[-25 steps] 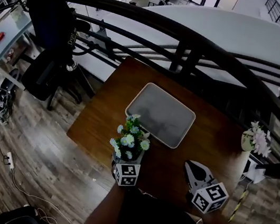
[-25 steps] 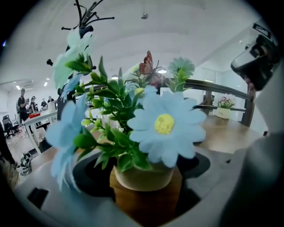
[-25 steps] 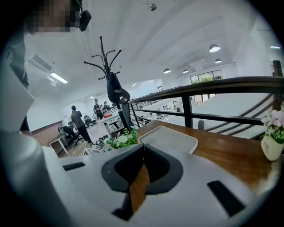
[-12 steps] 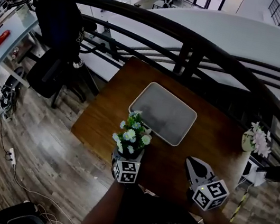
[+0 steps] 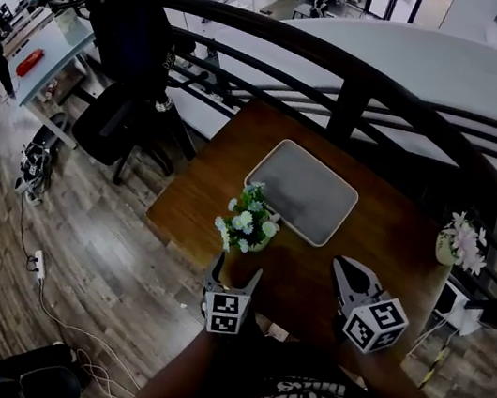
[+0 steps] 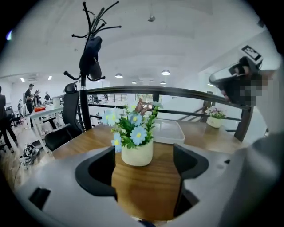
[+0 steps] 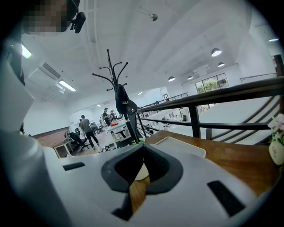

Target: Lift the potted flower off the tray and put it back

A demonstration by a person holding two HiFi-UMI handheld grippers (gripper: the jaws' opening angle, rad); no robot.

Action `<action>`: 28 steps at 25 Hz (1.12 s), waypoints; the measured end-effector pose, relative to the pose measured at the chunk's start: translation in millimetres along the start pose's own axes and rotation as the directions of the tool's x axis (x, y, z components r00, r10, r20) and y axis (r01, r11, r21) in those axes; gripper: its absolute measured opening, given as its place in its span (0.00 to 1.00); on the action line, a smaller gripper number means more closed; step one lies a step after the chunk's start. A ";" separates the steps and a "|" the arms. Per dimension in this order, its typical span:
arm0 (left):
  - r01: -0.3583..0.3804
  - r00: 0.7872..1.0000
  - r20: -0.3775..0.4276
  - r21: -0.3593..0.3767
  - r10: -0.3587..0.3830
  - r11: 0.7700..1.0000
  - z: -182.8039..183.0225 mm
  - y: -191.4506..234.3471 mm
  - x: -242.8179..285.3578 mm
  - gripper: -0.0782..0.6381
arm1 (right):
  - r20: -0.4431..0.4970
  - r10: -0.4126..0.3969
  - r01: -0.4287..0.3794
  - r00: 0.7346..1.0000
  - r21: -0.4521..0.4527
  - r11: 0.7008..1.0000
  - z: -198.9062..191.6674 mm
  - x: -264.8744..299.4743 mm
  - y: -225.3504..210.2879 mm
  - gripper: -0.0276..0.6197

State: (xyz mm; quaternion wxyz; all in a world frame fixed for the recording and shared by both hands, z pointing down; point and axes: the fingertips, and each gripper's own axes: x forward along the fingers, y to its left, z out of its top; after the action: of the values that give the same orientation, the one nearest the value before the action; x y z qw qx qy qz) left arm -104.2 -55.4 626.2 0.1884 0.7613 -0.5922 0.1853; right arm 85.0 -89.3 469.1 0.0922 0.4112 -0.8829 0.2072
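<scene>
The potted flower (image 5: 246,226), blue and white blooms in a cream pot, stands on the wooden table (image 5: 394,238) just off the near left corner of the grey tray (image 5: 302,191). My left gripper (image 5: 235,275) is open and sits a little short of the pot, touching nothing. In the left gripper view the pot (image 6: 137,154) stands beyond the open left gripper (image 6: 143,165), with the tray (image 6: 171,131) behind it. My right gripper (image 5: 341,265) hovers to the right over the table, shut and empty. The right gripper (image 7: 142,147) shows its tips meeting, with the tray (image 7: 186,144) beyond.
A second potted flower (image 5: 463,243) stands at the table's far right edge. A dark railing (image 5: 365,80) curves behind the table. A coat rack (image 5: 137,21) and an office chair (image 5: 114,122) stand to the left on the wooden floor.
My left gripper has drawn back from the pot towards me and risen; the pot stays on the table beside the tray. The right gripper has lifted slightly.
</scene>
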 end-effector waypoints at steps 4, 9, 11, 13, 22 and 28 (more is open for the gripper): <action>-0.004 0.998 0.055 -0.034 0.006 0.999 20.8 -6.2 -30.6 0.37 | 0.009 0.031 -0.030 0.999 -0.036 0.999 -0.5 -3.6 6.9 0.04; -0.041 0.995 0.089 -0.068 0.047 0.997 32.8 -10.3 -61.5 0.13 | -0.039 0.077 -0.079 0.996 -0.049 0.996 -25.1 -18.0 15.5 0.04; -0.042 0.994 0.096 -0.083 0.050 0.996 34.0 -13.0 -73.6 0.12 | -0.063 0.090 -0.093 0.994 -0.036 0.995 -38.4 -24.0 17.6 0.04; -0.047 0.993 0.101 -0.091 0.056 0.995 35.3 -12.7 -85.5 0.12 | -0.080 0.106 -0.109 0.991 -0.027 0.994 -46.6 -25.5 22.0 0.04; -0.078 0.993 0.086 -0.076 0.084 0.994 37.2 -13.7 -125.9 0.12 | -0.071 0.165 -0.167 0.984 -0.020 0.986 -41.6 -24.2 45.0 0.04; -0.071 0.996 0.059 -0.041 0.073 0.997 34.4 -19.6 -128.5 0.12 | -0.057 0.150 -0.150 0.987 0.008 0.989 -46.7 -31.3 39.0 0.04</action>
State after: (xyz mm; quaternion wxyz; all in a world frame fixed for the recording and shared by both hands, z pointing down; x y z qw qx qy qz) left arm -112.7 38.5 530.3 0.1782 0.7409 -0.6281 0.1572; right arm 75.0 -24.7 489.2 0.1011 0.3377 -0.9079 0.2268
